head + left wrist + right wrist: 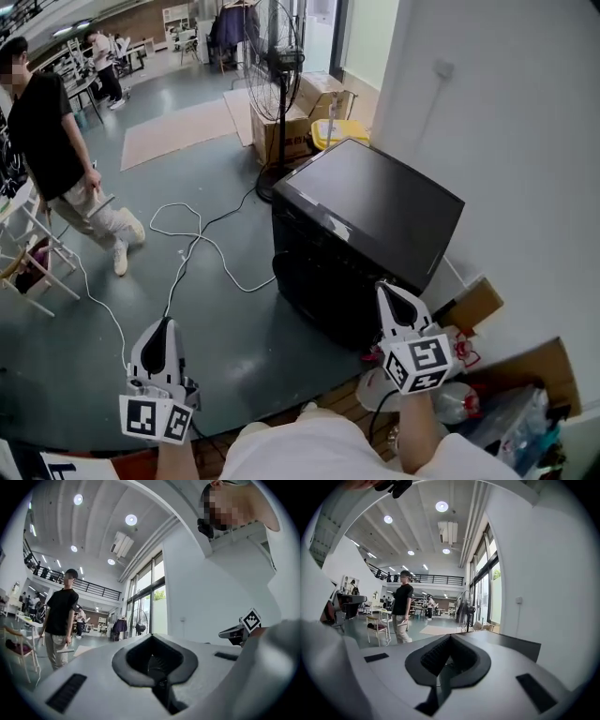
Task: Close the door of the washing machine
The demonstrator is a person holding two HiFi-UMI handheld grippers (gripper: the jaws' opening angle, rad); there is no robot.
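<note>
The washing machine [366,220] is a black box against the white wall; its dark front [314,281] faces left and no door stands out from it. Its top edge [506,641] also shows in the right gripper view. My right gripper [383,287] hangs in the air just in front of the machine's near corner, jaws together with nothing between them [449,639]. Out to the left, over the grey floor, my left gripper [161,323] is also raised, and its jaws [153,641] meet on nothing. The right gripper's marker cube [251,619] shows in the left gripper view.
A standing fan [277,66], a cardboard box [281,131] and a yellow tub [337,131] stand behind the machine. A white cable [187,248] loops over the floor. A person [56,150] walks at the left near a chair [28,253]. Cardboard and bags [506,394] lie at the right.
</note>
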